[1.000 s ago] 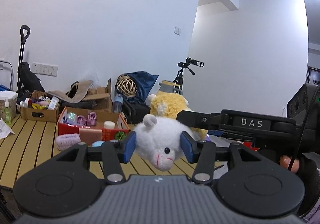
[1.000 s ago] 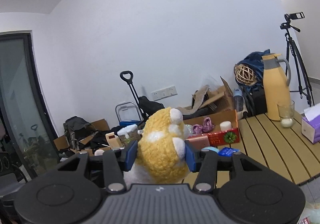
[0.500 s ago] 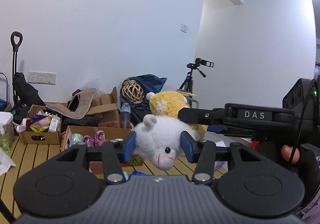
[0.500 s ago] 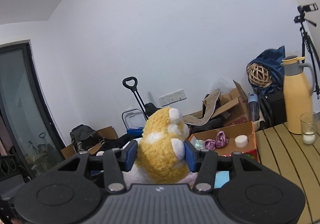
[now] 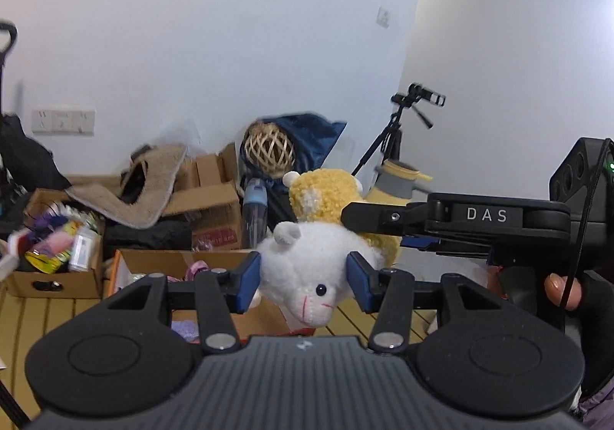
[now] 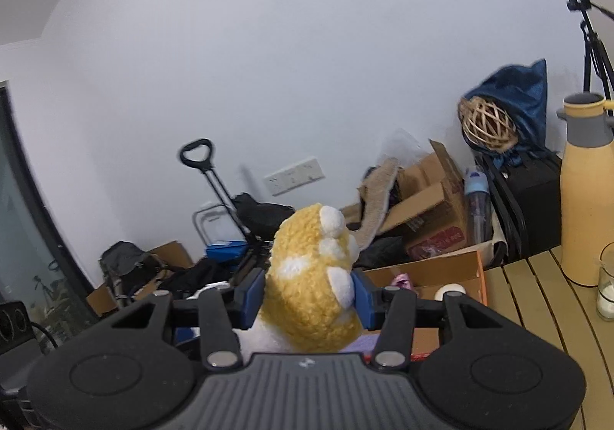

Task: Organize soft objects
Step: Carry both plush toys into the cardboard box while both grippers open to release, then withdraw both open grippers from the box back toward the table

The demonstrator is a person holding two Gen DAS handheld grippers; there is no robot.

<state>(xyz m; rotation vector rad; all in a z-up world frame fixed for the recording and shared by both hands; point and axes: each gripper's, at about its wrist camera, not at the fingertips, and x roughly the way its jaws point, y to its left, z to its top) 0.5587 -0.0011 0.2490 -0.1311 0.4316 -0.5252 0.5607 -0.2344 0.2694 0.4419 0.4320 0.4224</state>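
Left wrist view: left tool (image 5: 303,276) squeezes fluffy white lamb (image 5: 307,269); right tool (image 6: 309,294) grips curly yellow plush (image 6: 311,299).

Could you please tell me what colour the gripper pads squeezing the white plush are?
Blue pads; clearest in the left wrist view.

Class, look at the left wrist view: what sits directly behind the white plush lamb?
Behind the white plush lamb is the yellow plush toy, gripped by the right claw. Its lower body is hidden.
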